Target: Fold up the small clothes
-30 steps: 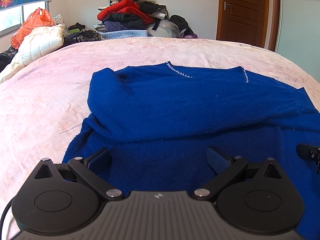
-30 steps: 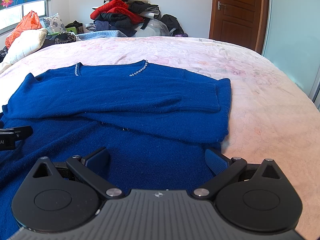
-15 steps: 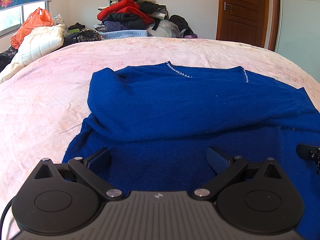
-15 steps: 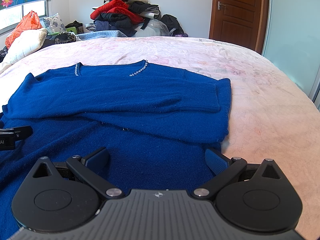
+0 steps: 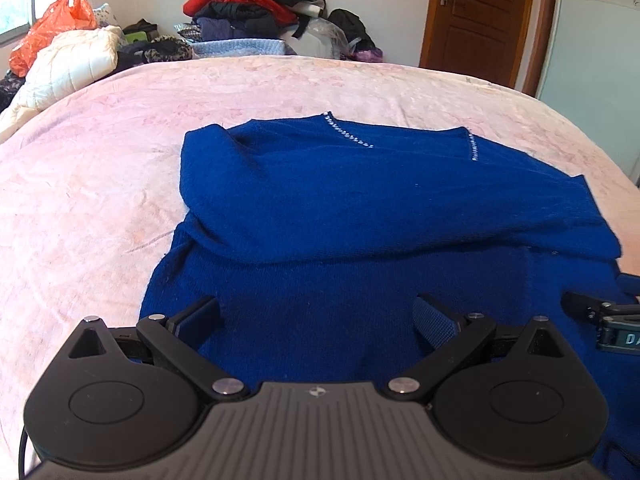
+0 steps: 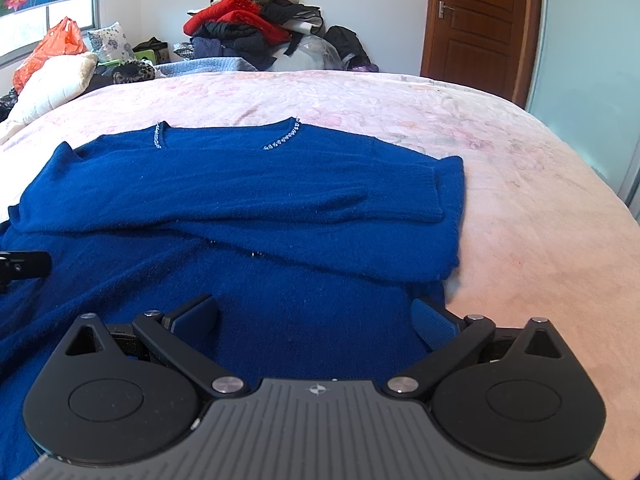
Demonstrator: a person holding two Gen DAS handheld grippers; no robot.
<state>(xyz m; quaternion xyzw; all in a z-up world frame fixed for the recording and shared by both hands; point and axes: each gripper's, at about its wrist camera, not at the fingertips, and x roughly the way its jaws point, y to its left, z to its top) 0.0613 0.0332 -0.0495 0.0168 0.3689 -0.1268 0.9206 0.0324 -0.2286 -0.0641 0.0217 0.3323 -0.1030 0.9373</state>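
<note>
Matt fuzzy knit sweater (image 5: 400, 208), glossy wooden door (image 5: 476, 20)

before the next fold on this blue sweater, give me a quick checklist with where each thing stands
1. Left gripper open: ok, jaws spread wide, nothing between them.
2. Right gripper open: ok, jaws spread wide and empty.
3. Both grippers over the near part of the blue sweater: ok; the hem itself is hidden under the gripper bodies, so contact with the edge: cannot tell.
4. Sleeves folded in across the chest: ok, the cuff lies over the body.
5. Sweater lying flat: not ok, ridges run across the middle.
6. Bare pink bedspread around the sweater: ok; the clothes pile sits well behind it.
</note>
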